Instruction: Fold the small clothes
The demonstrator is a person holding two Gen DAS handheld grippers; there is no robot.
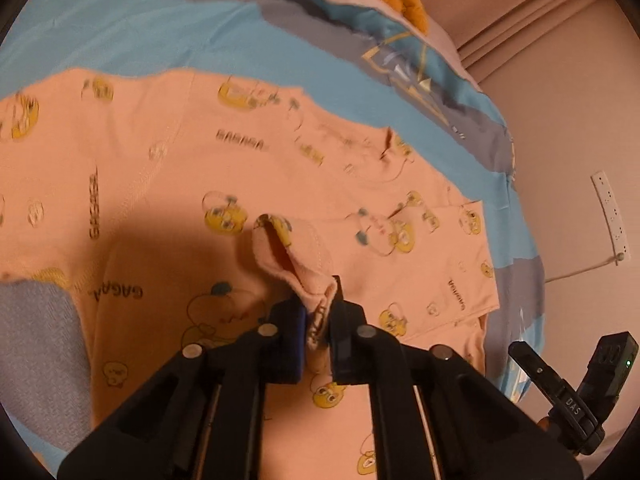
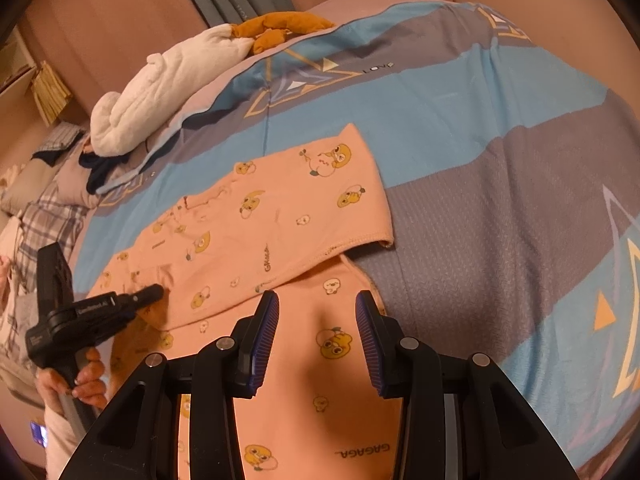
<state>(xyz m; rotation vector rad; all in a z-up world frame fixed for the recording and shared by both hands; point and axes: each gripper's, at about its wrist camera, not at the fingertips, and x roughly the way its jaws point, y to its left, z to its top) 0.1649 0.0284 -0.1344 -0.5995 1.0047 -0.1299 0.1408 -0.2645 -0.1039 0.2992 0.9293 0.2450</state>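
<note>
We see 2 grippers over a peach garment (image 1: 168, 168) on a striped bed cover (image 2: 460, 112).
Left gripper (image 1: 320, 320) clenched on a pinched cuff (image 1: 296, 256), lifted off the fabric; right gripper (image 2: 317, 320) hangs w/ jaws apart, empty, above garment.

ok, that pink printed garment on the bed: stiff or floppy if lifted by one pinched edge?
Likely floppy: the edge pinched in the left gripper bunches into a soft fold. The pink garment lies flat in creased layers on the bedspread, so it probably drapes. It looks thin, so probably light.
</note>
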